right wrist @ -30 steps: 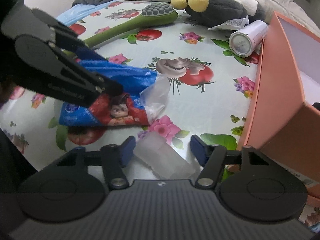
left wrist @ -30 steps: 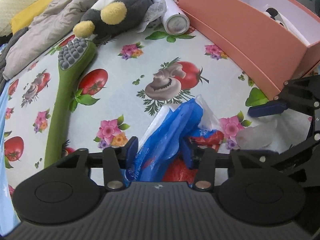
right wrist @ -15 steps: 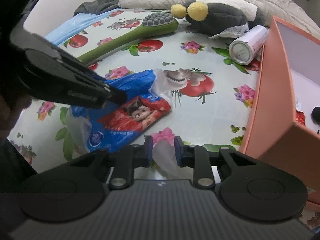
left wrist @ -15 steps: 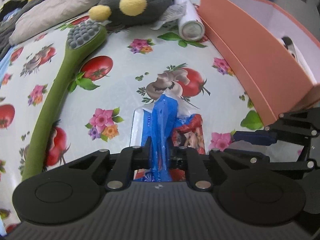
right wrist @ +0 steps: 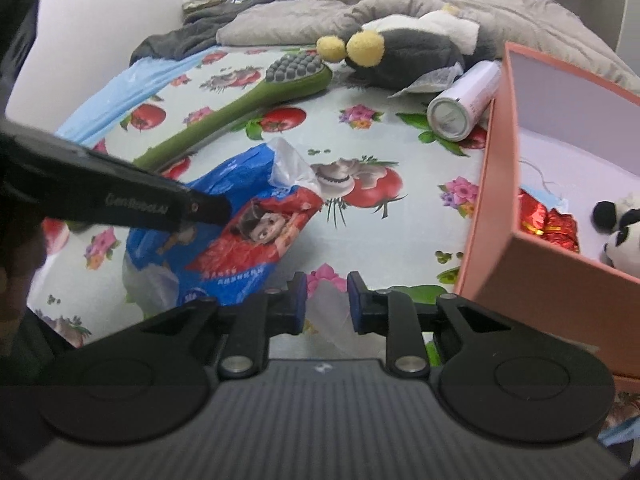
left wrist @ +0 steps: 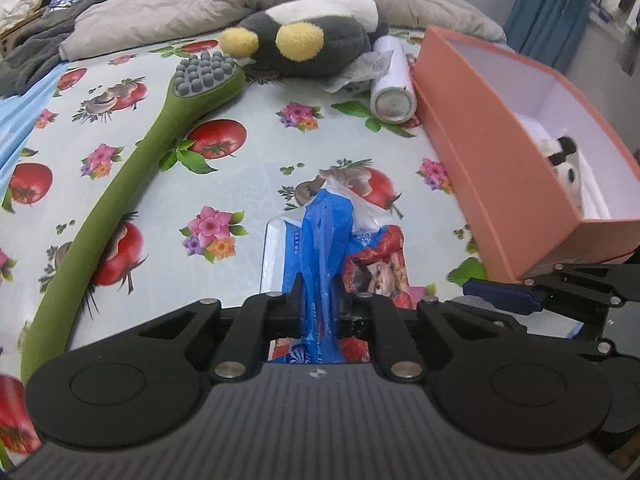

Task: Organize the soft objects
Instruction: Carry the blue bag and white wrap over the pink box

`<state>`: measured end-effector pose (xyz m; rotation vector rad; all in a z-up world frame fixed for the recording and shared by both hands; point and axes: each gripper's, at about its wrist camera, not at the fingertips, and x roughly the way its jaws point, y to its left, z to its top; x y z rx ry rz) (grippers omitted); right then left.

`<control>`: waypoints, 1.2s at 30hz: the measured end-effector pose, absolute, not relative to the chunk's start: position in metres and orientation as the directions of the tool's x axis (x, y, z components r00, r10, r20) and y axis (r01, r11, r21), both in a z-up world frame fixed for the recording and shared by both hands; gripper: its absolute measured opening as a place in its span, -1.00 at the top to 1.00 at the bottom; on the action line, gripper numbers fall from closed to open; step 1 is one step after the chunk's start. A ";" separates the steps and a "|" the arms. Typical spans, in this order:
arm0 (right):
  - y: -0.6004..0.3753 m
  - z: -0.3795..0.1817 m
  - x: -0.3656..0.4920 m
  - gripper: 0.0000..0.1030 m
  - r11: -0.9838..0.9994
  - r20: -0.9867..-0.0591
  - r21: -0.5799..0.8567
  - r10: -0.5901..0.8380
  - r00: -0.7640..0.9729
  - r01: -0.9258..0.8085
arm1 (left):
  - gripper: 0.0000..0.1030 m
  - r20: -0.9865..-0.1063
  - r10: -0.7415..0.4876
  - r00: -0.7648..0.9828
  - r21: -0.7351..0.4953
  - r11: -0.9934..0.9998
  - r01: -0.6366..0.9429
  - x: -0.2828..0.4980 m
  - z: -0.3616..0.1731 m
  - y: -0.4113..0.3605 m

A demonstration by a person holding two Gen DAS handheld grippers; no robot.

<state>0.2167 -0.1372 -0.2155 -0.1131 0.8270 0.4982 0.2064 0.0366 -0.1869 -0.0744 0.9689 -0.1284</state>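
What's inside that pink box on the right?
In the pink box you can see a small panda plush, red shiny packets and what may be a pale blue face mask. The near wall hides the rest of the floor.

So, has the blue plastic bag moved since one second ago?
Yes. The blue plastic bag rose at both pinched ends; its white tip now reaches the mushroom print, which it lay short of before.

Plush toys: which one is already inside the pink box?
The small black-and-white panda plush, lying in the pink box beside red wrappers. The big grey plush with yellow feet lies outside on the tablecloth.
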 end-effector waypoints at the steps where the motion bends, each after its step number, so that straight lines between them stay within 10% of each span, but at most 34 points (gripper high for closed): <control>1: -0.139 -0.212 0.214 0.52 0.881 -0.723 0.094 0.380 0.576 -0.464 | 0.74 -0.811 -0.144 0.567 -0.125 0.990 0.071 0.202 -0.184 0.036; 36: -0.208 -0.083 0.227 0.52 0.924 -0.518 0.098 0.364 0.774 -0.369 | 0.74 -0.614 -0.248 0.749 -0.242 0.963 0.121 0.231 -0.049 -0.030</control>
